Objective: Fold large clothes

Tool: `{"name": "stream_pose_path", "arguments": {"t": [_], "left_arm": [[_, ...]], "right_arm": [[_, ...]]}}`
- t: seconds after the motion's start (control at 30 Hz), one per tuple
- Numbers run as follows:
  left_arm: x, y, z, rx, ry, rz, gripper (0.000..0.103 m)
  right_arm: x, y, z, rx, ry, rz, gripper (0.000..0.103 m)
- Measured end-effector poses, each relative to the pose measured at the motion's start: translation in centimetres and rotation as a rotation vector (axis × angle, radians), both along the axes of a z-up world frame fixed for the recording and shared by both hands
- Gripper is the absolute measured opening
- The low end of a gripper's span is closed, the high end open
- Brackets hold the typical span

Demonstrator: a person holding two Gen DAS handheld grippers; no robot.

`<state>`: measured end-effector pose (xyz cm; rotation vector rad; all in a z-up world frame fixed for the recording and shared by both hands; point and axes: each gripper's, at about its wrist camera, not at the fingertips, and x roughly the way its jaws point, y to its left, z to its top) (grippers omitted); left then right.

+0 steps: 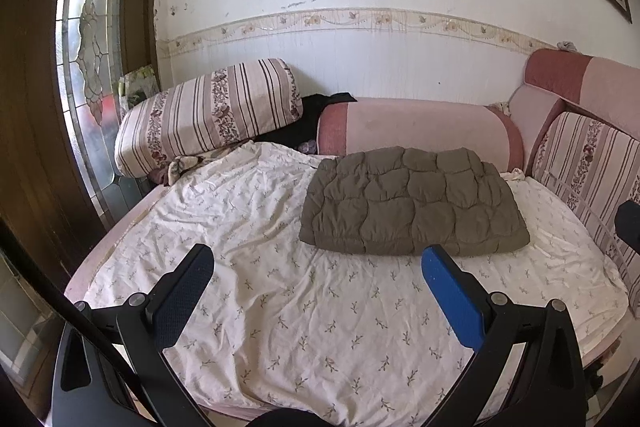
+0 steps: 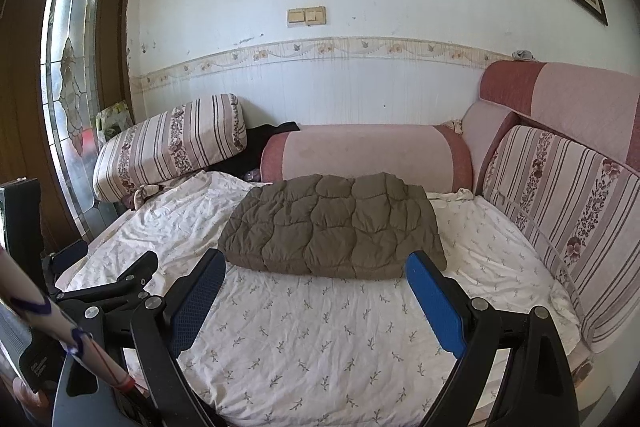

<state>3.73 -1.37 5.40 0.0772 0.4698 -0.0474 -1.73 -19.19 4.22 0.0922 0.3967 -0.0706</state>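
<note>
A brown-green quilted jacket lies folded into a puffy rectangle on the white floral sheet of a sofa bed. My left gripper hovers open in front of the jacket's near edge, holding nothing. My right gripper is also open and empty, its blue fingers spread just short of the jacket's front edge. The left gripper's black frame shows at the lower left of the right wrist view.
A pink bolster lies against the wall behind the jacket. A striped floral pillow sits at the back left with dark clothing beside it. Striped back cushions line the right side. A glass-panelled wooden door stands left.
</note>
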Motion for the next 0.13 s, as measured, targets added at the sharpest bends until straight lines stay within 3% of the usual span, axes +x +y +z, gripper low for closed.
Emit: {"name": "stream_pose_path", "arguments": {"t": [0.13], "left_arm": [[-1.31,0.98,0.89,-0.015,-0.054,0.016,0.103]], "right_arm": [[-1.09,0.05,0.65,0.009,-0.02,0.0,0.095]]}}
